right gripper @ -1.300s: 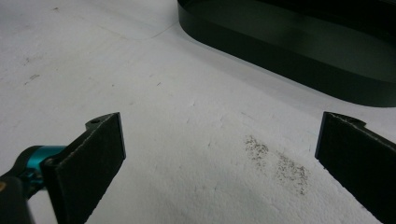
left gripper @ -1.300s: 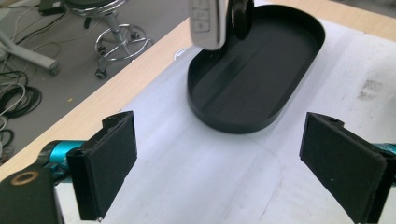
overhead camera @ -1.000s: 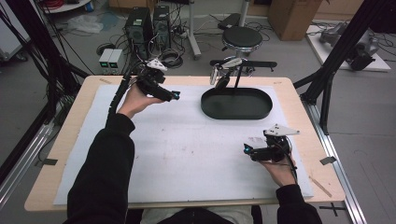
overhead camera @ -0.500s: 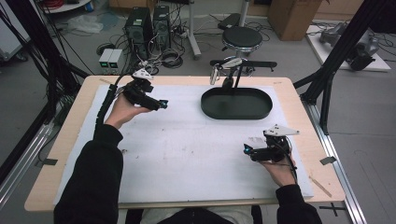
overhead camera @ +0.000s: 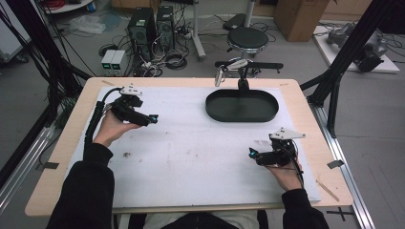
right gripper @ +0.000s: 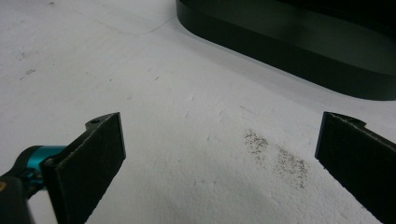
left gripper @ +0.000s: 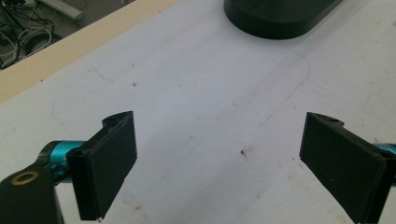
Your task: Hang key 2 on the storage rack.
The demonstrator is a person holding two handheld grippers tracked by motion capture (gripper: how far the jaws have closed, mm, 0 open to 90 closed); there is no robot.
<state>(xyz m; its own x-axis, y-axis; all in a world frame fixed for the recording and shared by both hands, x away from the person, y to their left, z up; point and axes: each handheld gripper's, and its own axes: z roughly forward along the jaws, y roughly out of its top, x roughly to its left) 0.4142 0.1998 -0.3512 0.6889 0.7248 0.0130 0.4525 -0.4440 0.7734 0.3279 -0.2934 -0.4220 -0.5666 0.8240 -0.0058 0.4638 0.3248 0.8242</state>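
A black oval tray [overhead camera: 241,106] stands at the back middle of the white table cover, and its dark wall shows at the top of the left gripper view [left gripper: 280,23] and the right gripper view [right gripper: 299,46]. My left gripper [overhead camera: 152,118] is held low over the left side of the cover, pointing right toward the tray, open, with nothing between its pads [left gripper: 109,163]. My right gripper [overhead camera: 252,153] rests near the front right, pointing left, open and empty, its pads [right gripper: 88,163] wide apart over the bare cover.
A black stand with a metal clamp [overhead camera: 239,67] rises just behind the tray. The white cover [overhead camera: 191,157] bears small dark specks. The wooden table edge [overhead camera: 191,82] runs round it. Cables, computers and a stool [overhead camera: 247,39] are on the floor beyond.
My left hand has come down and toward the left front, away from the table's back edge. The right gripper has kept still.
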